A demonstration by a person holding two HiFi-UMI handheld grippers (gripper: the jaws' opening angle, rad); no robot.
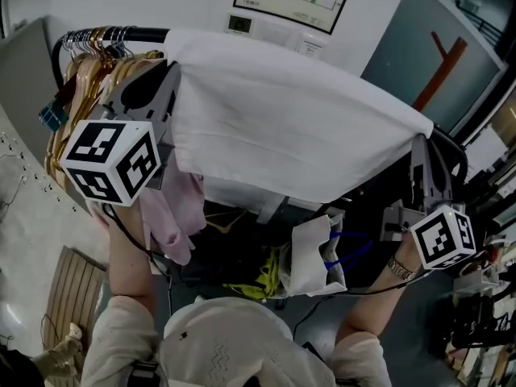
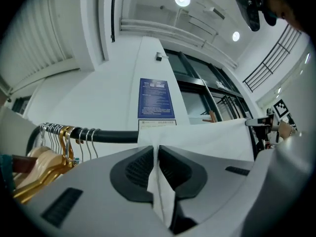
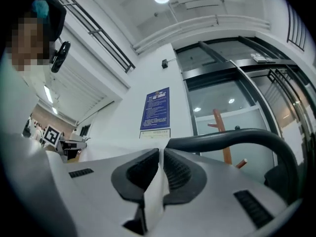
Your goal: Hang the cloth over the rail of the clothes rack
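Note:
A white cloth (image 1: 282,119) is stretched between my two grippers, its upper edge along the black rail (image 1: 133,33) of the clothes rack. My left gripper (image 1: 172,69) holds its left corner beside the hangers. My right gripper (image 1: 419,141) holds the right corner near the rail's bend. In the left gripper view the jaws (image 2: 157,149) are shut on a fold of cloth (image 2: 207,137), with the rail (image 2: 113,136) just beyond. In the right gripper view the jaws (image 3: 161,154) are also shut on the cloth (image 3: 153,196), beside the curved end of the rail (image 3: 237,137).
Several wooden hangers (image 1: 89,63) crowd the rail's left end. A pink garment (image 1: 181,208) and a white bag (image 1: 310,256) hang below the cloth. A wooden coat stand (image 1: 439,67) stands at the back right. A blue notice (image 2: 156,98) is on the wall behind.

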